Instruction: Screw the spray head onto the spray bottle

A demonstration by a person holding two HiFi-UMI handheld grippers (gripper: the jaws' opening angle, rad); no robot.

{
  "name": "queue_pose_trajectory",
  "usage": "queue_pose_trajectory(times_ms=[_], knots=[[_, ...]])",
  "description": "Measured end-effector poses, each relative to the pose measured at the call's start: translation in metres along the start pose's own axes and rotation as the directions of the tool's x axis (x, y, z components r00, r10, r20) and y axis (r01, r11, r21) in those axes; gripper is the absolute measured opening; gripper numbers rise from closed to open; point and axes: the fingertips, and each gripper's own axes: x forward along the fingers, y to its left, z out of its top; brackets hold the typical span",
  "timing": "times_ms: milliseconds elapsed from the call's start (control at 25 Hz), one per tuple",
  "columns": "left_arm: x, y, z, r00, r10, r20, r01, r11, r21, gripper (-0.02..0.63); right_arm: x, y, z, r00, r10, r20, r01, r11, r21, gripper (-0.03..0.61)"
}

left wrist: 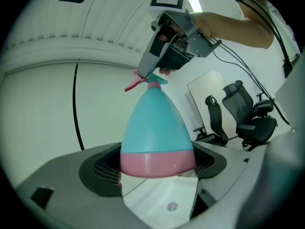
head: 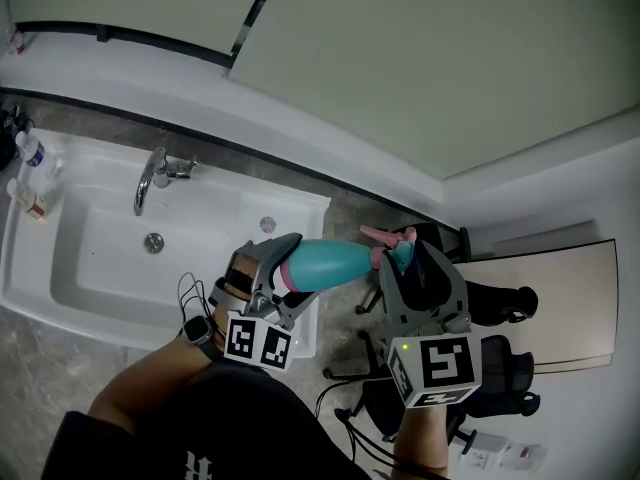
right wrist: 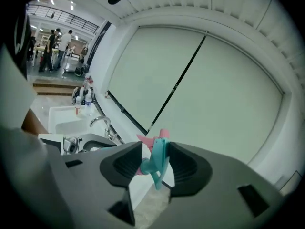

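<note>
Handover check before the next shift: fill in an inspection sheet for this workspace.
Surface: white sink with tap, set in a grey stone top.
Job's things: spray bottle held level; spray head at its neck.
Clutter: small bottles on the sink's left rim.
Grippers: left gripper shut on the bottle's pink base; right gripper shut on the spray head.
Cables: thin wire at the left wrist; loose cables by the chair.
Surroundings: office chair, pale wall panels.
</note>
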Motion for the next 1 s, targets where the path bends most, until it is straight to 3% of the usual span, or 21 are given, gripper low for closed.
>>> queue_pose_trajectory(times_ms=[120, 240, 360, 560, 720, 1000], knots=[[-0.006, -0.002, 0.012, 0.996, -0.019, 0.082, 0.021, 0.999, -0.029, 0.42, -0.009, -0.005, 0.004, 0.998, 0.067, 0.014, -0.068, 0.996, 0.061, 0.155], [-0.01, -0.002, 0.018, 0.993, -0.027, 0.111, 0.032, 0.999, -0.043, 0.42, -0.017, -0.007, 0.007, 0.99, 0.138, 0.017, -0.139, 0.984, 0.109, 0.153], [-0.012, -0.001, 0.021, 0.992, -0.038, 0.124, 0.045, 0.998, -0.05, 0.42, -0.022, -0.004, 0.011, 0.992, 0.122, 0.025, -0.124, 0.989, 0.085, 0.153], [-0.014, 0.001, 0.027, 0.984, -0.047, 0.172, 0.064, 0.994, -0.094, 0.42, -0.03, -0.001, 0.022, 0.981, 0.177, 0.084, -0.189, 0.968, 0.163, 0.153], [-0.018, 0.005, 0.036, 0.968, -0.053, 0.245, 0.088, 0.987, -0.134, 0.42, -0.038, 0.003, 0.032, 0.961, 0.25, 0.121, -0.272, 0.937, 0.22, 0.153], [-0.026, 0.007, 0.053, 0.934, -0.09, 0.345, 0.164, 0.968, -0.19, 0.42, -0.072, -0.003, 0.062, 0.926, 0.309, 0.218, -0.353, 0.912, 0.209, 0.153]])
